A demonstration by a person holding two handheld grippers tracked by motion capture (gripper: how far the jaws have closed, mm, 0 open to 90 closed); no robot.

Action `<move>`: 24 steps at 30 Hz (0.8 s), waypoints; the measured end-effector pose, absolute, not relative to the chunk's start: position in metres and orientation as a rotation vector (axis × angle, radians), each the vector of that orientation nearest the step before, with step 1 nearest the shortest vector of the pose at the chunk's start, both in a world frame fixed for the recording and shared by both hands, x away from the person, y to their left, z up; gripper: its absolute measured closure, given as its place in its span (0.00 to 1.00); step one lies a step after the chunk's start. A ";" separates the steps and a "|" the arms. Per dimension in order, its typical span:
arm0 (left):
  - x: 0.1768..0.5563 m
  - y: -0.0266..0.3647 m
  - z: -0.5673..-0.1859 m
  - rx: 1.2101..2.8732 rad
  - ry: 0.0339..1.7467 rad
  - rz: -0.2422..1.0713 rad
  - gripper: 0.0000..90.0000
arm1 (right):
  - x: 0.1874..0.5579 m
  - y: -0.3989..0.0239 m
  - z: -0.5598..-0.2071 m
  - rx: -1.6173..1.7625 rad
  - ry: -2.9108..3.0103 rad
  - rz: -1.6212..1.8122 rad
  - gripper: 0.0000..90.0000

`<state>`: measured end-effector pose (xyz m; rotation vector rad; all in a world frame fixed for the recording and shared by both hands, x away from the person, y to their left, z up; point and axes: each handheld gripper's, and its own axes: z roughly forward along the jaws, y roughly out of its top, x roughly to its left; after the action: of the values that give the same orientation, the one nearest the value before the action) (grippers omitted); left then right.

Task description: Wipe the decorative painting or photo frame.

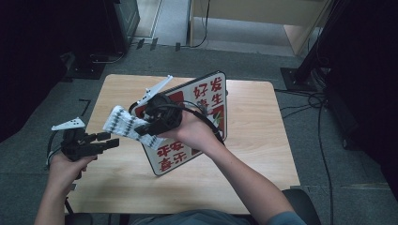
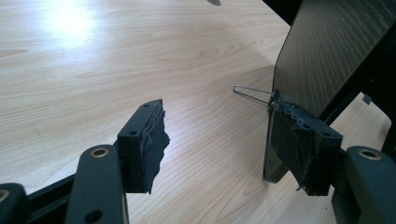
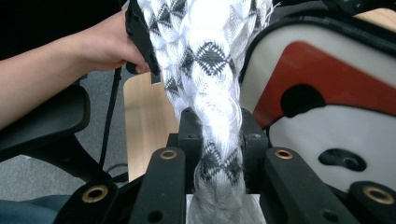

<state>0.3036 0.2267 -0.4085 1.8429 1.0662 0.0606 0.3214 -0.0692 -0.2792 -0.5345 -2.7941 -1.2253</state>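
Observation:
A white cloth with a black diamond pattern (image 1: 121, 123) hangs bunched from my right gripper (image 1: 143, 129), which is shut on it above the table's left half. In the right gripper view the cloth (image 3: 210, 60) runs up between the pads of the right gripper (image 3: 217, 135). Behind it a white sign board with red characters (image 1: 202, 101) stands tilted on the wooden table (image 1: 253, 140). My left gripper (image 1: 110, 139) is at the table's left edge, open and holding nothing. In its own view the left gripper (image 2: 219, 135) faces the board's dark back (image 2: 327, 51) and a thin wire loop (image 2: 252, 93).
The board's red and white face (image 3: 327, 79) is close on the right of the cloth. A black chair arm (image 3: 42, 121) is below the table's edge. Cables (image 1: 305, 101) lie on the grey floor to the right, and a light desk (image 1: 253, 14) stands beyond.

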 end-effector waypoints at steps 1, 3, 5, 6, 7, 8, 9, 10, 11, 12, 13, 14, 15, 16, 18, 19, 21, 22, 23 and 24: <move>0.304 0.227 -0.408 1.840 1.068 0.060 0.40 | 0.321 -0.070 -0.280 -0.534 -2.793 -1.222 0.86; 0.304 0.227 -0.408 1.839 1.068 0.060 0.40 | 0.320 -0.071 -0.281 -0.534 -2.791 -1.223 0.86; 0.304 0.227 -0.409 1.843 1.066 0.060 0.40 | 0.320 -0.071 -0.282 -0.536 -2.791 -1.221 0.86; 0.304 0.227 -0.409 1.844 1.064 0.060 0.40 | 0.321 -0.071 -0.283 -0.538 -2.790 -1.218 0.85; 0.304 0.227 -0.409 1.843 1.064 0.059 0.40 | 0.321 -0.072 -0.284 -0.544 -2.789 -1.214 0.85; 0.303 0.227 -0.409 1.842 1.064 0.058 0.40 | 0.321 -0.072 -0.285 -0.543 -2.789 -1.211 0.85; 0.304 0.227 -0.409 1.843 1.063 0.059 0.40 | 0.320 -0.072 -0.286 -0.546 -2.784 -1.212 0.85; 0.304 0.227 -0.409 1.840 1.063 0.058 0.40 | 0.320 -0.073 -0.287 -0.544 -2.781 -1.210 0.85; 0.304 0.227 -0.409 1.839 1.062 0.057 0.40 | 0.319 -0.073 -0.288 -0.545 -2.777 -1.206 0.85; 0.304 0.227 -0.409 1.835 1.062 0.054 0.40 | 0.319 -0.073 -0.289 -0.545 -2.776 -1.206 0.85; 0.304 0.227 -0.409 1.832 1.062 0.053 0.40 | 0.318 -0.074 -0.291 -0.545 -2.775 -1.203 0.85; 0.304 0.227 -0.409 1.831 1.063 0.052 0.40 | 0.319 -0.074 -0.293 -0.550 -2.772 -1.204 0.85; 0.304 0.227 -0.409 1.832 1.063 0.053 0.40 | 0.319 -0.074 -0.294 -0.552 -2.770 -1.197 0.85; 0.304 0.227 -0.409 1.834 1.064 0.053 0.40 | 0.319 -0.075 -0.296 -0.553 -2.771 -1.195 0.85; 0.304 0.227 -0.409 1.834 1.068 0.048 0.40 | 0.319 -0.075 -0.298 -0.562 -2.769 -1.190 0.85; 0.304 0.227 -0.409 1.834 1.068 0.048 0.40 | 0.318 -0.075 -0.299 -0.563 -2.768 -1.186 0.85; 0.304 0.227 -0.409 1.833 1.067 0.047 0.40 | 0.317 -0.076 -0.300 -0.566 -2.771 -1.182 0.85; 0.304 0.227 -0.409 1.832 1.067 0.047 0.40 | 0.317 -0.076 -0.302 -0.570 -2.766 -1.185 0.85; 0.304 0.228 -0.408 1.831 1.065 0.047 0.40 | 0.317 -0.076 -0.302 -0.573 -2.765 -1.183 0.85; 0.304 0.228 -0.408 1.831 1.064 0.046 0.40 | 0.316 -0.076 -0.303 -0.577 -2.761 -1.181 0.85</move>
<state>0.3040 0.2277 -0.4081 1.8307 1.0639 0.0461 0.3164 -0.0762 -0.3034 -0.5772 -2.7611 -1.1814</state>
